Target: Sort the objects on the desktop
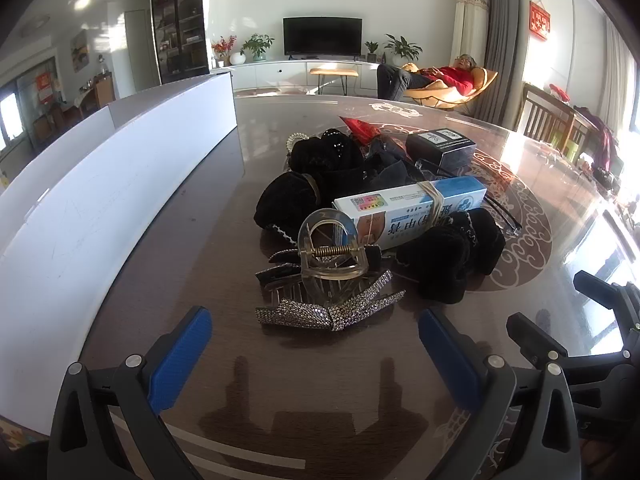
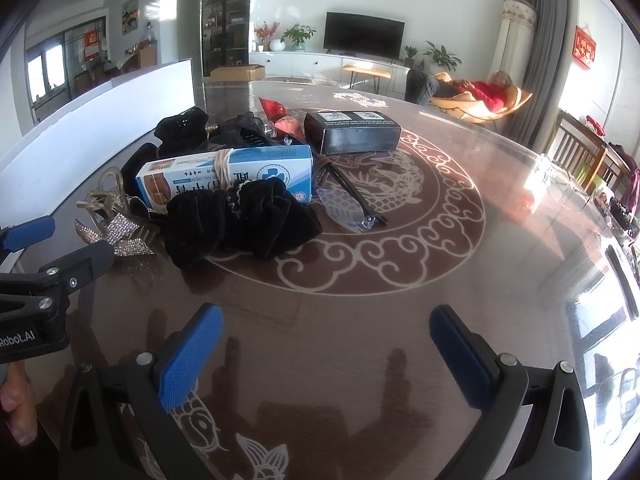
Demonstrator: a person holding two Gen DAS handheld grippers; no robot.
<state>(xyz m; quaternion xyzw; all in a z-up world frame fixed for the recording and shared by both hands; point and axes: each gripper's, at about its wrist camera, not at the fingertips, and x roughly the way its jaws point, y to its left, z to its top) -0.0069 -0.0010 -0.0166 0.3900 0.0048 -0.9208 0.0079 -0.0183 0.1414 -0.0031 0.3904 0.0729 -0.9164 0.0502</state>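
Observation:
A pile of small objects lies on the brown table (image 1: 192,240). In the left wrist view I see a rhinestone hair clip (image 1: 320,312), a clear claw clip (image 1: 330,250), a blue-white medicine box (image 1: 412,210), black velvet scrunchies (image 1: 448,256) and a black box (image 1: 440,146). My left gripper (image 1: 316,352) is open and empty just short of the rhinestone clip. In the right wrist view the medicine box (image 2: 224,174), a scrunchie (image 2: 240,222), glasses (image 2: 348,200) and the black box (image 2: 352,132) show. My right gripper (image 2: 326,354) is open and empty, short of the pile.
A long white box (image 1: 80,216) runs along the table's left side; it also shows in the right wrist view (image 2: 100,116). A red pouch (image 2: 276,110) lies behind the pile. Wooden chairs (image 2: 580,152) stand at the far right. The left gripper's fingers (image 2: 76,260) show at the left edge.

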